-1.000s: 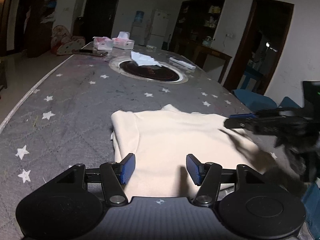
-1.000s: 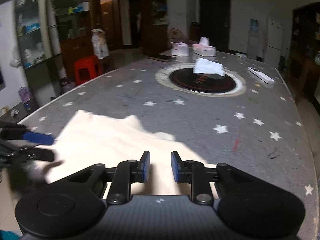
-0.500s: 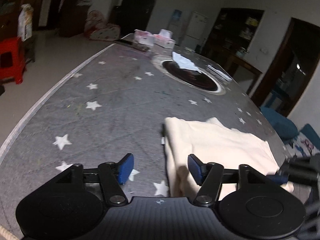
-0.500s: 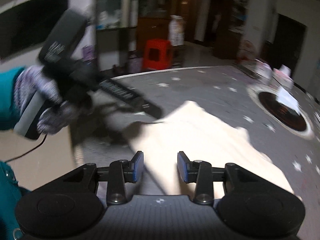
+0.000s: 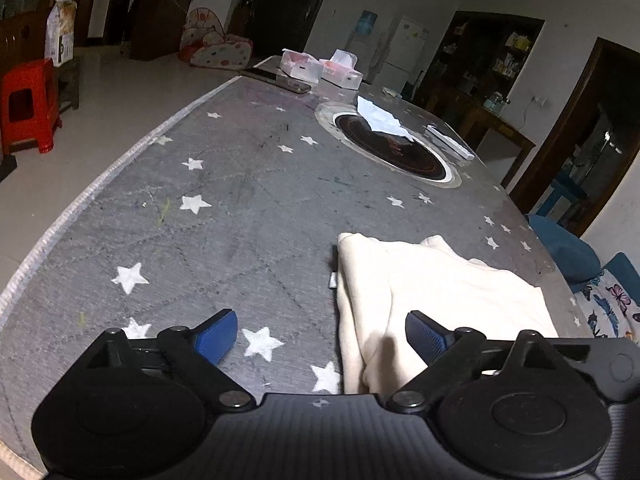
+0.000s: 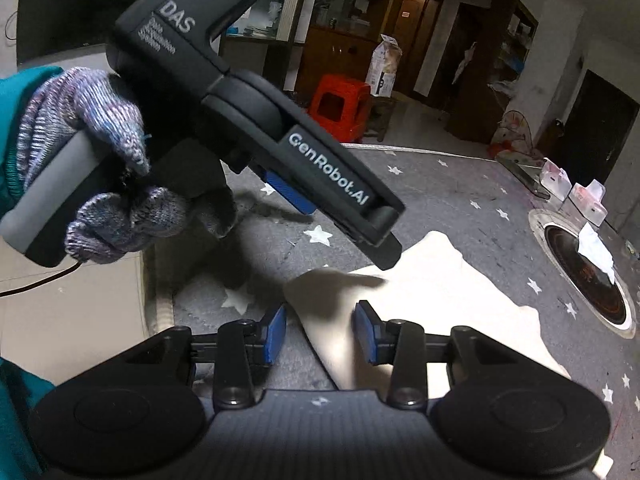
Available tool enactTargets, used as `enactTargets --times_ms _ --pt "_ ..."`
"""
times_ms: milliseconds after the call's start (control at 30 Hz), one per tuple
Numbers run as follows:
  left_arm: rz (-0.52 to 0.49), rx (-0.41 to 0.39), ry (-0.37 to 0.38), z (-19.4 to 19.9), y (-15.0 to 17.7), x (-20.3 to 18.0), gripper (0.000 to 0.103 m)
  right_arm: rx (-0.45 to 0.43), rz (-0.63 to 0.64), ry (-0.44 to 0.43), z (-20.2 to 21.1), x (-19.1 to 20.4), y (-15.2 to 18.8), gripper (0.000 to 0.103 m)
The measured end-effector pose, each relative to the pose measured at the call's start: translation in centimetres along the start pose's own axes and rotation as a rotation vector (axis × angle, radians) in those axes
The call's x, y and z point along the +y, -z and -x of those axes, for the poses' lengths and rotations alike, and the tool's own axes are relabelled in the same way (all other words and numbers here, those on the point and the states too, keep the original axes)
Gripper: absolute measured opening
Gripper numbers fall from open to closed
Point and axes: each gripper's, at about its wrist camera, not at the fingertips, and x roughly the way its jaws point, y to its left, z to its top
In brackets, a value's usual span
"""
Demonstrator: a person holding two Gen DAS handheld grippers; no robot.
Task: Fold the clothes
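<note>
A folded cream garment (image 5: pixel 436 284) lies on the grey star-print table (image 5: pixel 240 200). My left gripper (image 5: pixel 322 336) hovers over the garment's left edge. Its jaws are opening wide, one blue pad over the bare table and the other over the cloth, and neither presses on anything. In the right wrist view the garment (image 6: pixel 440 300) runs off to the right, with its near corner lying between the pads of my right gripper (image 6: pixel 320 332), which stands open and clear of the cloth. A gloved hand (image 6: pixel 104 168) holds the left gripper (image 6: pixel 348 232) just above that corner.
A round dark hotplate (image 5: pixel 404 156) is set into the table's far half, with white paper (image 5: pixel 380 120) on it. Tissue boxes (image 5: pixel 320 66) stand at the far end. The table's edge (image 5: pixel 60 220) curves along the left, a red stool (image 5: pixel 28 104) stands beyond it, and blue cushions (image 5: pixel 568 248) lie to the right.
The left gripper has swung off the garment's middle to its left edge and spread its jaws wider. The right gripper has rolled and swung left to the near corner, its jaws a little wider.
</note>
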Motion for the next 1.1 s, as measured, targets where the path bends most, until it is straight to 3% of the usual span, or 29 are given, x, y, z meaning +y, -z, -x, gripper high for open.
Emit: enactTargets --times_ms 67,300,567,800,1000,1100 --pt "0.013 0.008 0.008 -0.1 -0.1 0.0 0.095 -0.002 0.000 0.010 -0.1 0.2 0.0 0.035" --pt "0.063 0.029 0.035 -0.5 -0.3 -0.1 0.096 -0.032 -0.072 0.023 0.2 -0.8 0.1 0.011" --pt "0.230 0.065 0.106 -0.9 -0.8 0.5 0.092 -0.095 -0.296 -0.052 2.6 -4.7 0.1 0.006" --pt "0.400 0.113 0.211 -2.2 -1.0 0.6 0.087 -0.138 -0.365 -0.062 3.8 -6.7 -0.1 0.005" --pt "0.439 0.141 0.254 -3.8 -0.9 -0.1 0.069 -0.154 -0.384 -0.076 4.0 -7.1 -0.3 0.005" --pt "0.458 0.161 0.268 -4.5 -0.7 0.0 0.050 -0.158 -0.378 -0.090 4.2 -7.0 -0.3 0.005"
